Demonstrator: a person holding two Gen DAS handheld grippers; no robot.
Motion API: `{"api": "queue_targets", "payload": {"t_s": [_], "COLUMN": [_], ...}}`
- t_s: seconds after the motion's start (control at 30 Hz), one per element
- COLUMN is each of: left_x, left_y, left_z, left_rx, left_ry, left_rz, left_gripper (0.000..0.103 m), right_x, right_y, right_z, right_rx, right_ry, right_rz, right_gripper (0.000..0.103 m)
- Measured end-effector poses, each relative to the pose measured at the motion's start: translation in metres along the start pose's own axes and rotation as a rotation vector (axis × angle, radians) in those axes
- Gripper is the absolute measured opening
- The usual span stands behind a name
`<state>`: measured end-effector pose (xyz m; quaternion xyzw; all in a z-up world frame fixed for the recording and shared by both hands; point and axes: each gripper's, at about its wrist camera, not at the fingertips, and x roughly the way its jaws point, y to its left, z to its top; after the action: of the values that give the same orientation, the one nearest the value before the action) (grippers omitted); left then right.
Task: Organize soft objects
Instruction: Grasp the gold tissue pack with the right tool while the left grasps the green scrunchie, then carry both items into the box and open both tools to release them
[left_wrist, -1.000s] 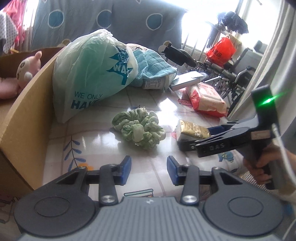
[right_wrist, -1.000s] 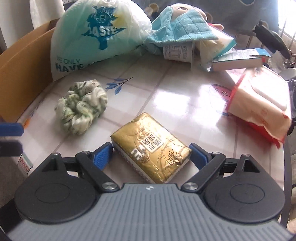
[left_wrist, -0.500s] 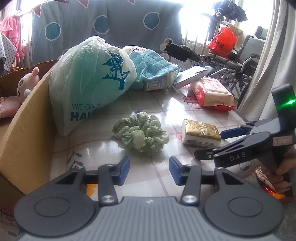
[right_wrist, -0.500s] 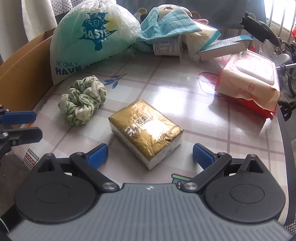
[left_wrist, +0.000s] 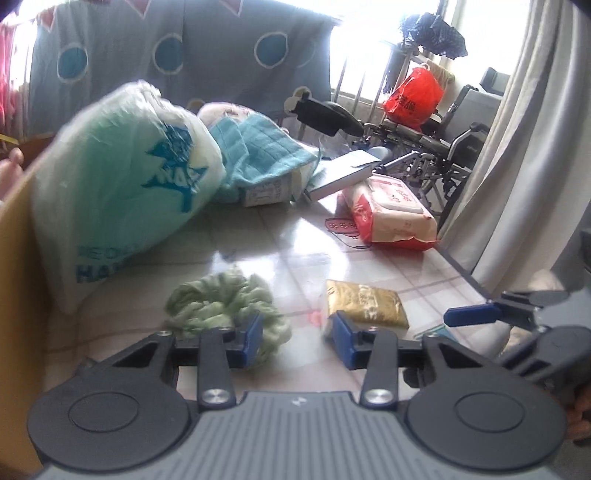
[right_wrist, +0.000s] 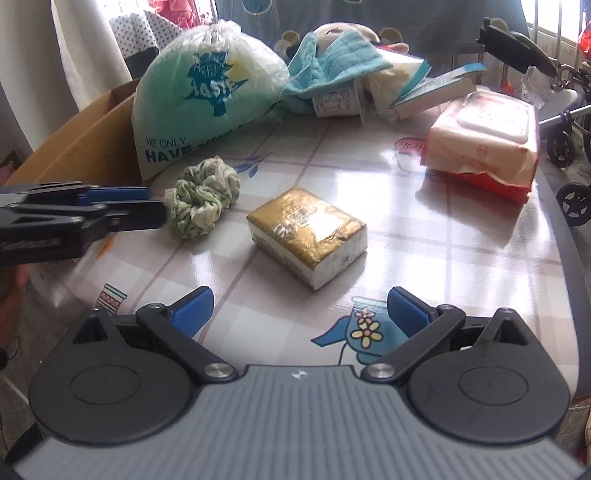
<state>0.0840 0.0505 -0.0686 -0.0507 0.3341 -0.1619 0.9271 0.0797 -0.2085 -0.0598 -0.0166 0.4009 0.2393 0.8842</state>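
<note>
A green scrunchie (left_wrist: 221, 306) lies on the tiled table, just beyond my open left gripper (left_wrist: 297, 341); it also shows in the right wrist view (right_wrist: 203, 201). A gold tissue pack (right_wrist: 306, 232) lies in the middle of the table, also in the left wrist view (left_wrist: 365, 304). My right gripper (right_wrist: 299, 310) is open and empty, a little short of the pack. The left gripper's fingers (right_wrist: 110, 205) come in from the left, beside the scrunchie. The right gripper's fingertip (left_wrist: 472, 315) shows at the right.
A teal plastic bag (right_wrist: 207, 107), a blue towel (right_wrist: 332, 62) over a plush toy, a book (right_wrist: 432, 92) and a wet-wipes pack (right_wrist: 484, 140) stand along the back. A cardboard box (right_wrist: 74, 144) borders the left. The table edge (right_wrist: 565, 236) curves at the right.
My left gripper has moved forward to the scrunchie. My right gripper has drawn back from the gold tissue pack, which stays on the table.
</note>
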Motion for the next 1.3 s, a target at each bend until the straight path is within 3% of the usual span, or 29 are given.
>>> {"api": "queue_targets", "payload": {"t_s": [0.1, 0.23, 0.5, 0.6, 0.63, 0.7, 0.87, 0.9, 0.97, 1.0, 1.2, 1.3], "left_x": [0.027, 0.046, 0.024, 0.023, 0.024, 0.027, 0.029, 0.028, 0.025, 0.024, -0.001, -0.026], "left_y": [0.002, 0.001, 0.021, 0.032, 0.034, 0.036, 0.04, 0.039, 0.04, 0.041, 0.036, 0.029], "left_z": [0.008, 0.007, -0.01, -0.008, -0.006, -0.004, -0.004, -0.005, -0.007, -0.008, -0.009, -0.004], "left_rx": [-0.039, 0.041, 0.048, -0.013, -0.029, -0.051, -0.086, -0.079, -0.077, -0.085, -0.066, -0.045], "left_ry": [0.062, 0.121, 0.188, 0.179, 0.175, 0.166, 0.159, 0.157, 0.153, 0.154, 0.116, 0.053], "left_rz": [0.023, 0.103, 0.075, 0.042, 0.04, 0.056, 0.077, 0.073, 0.066, 0.061, 0.056, 0.036], "left_gripper": [0.044, 0.044, 0.046, 0.045, 0.042, 0.016, 0.016, 0.016, 0.016, 0.016, 0.014, 0.013], "right_x": [-0.011, -0.01, 0.01, 0.015, 0.017, 0.022, 0.043, 0.047, 0.056, 0.058, 0.043, 0.025], "right_y": [-0.003, -0.005, 0.0, 0.004, 0.005, 0.007, 0.006, 0.005, 0.006, 0.009, 0.025, 0.02], "right_z": [0.004, 0.014, 0.018, 0.021, 0.023, 0.028, 0.039, 0.04, 0.04, 0.039, 0.026, 0.025], "right_rx": [0.002, -0.042, -0.116, -0.145, -0.156, -0.192, -0.261, -0.261, -0.25, -0.259, -0.231, -0.093], "right_ry": [-0.033, -0.064, -0.041, -0.054, -0.062, -0.063, -0.035, -0.014, 0.045, 0.056, 0.019, -0.036], "right_rz": [-0.003, -0.028, 0.013, 0.014, 0.016, 0.027, 0.039, 0.052, 0.068, 0.039, -0.032, 0.042], "right_gripper": [0.101, 0.101, 0.1, 0.1, 0.101, 0.101, 0.1, 0.099, 0.081, 0.066, 0.061, 0.061]}}
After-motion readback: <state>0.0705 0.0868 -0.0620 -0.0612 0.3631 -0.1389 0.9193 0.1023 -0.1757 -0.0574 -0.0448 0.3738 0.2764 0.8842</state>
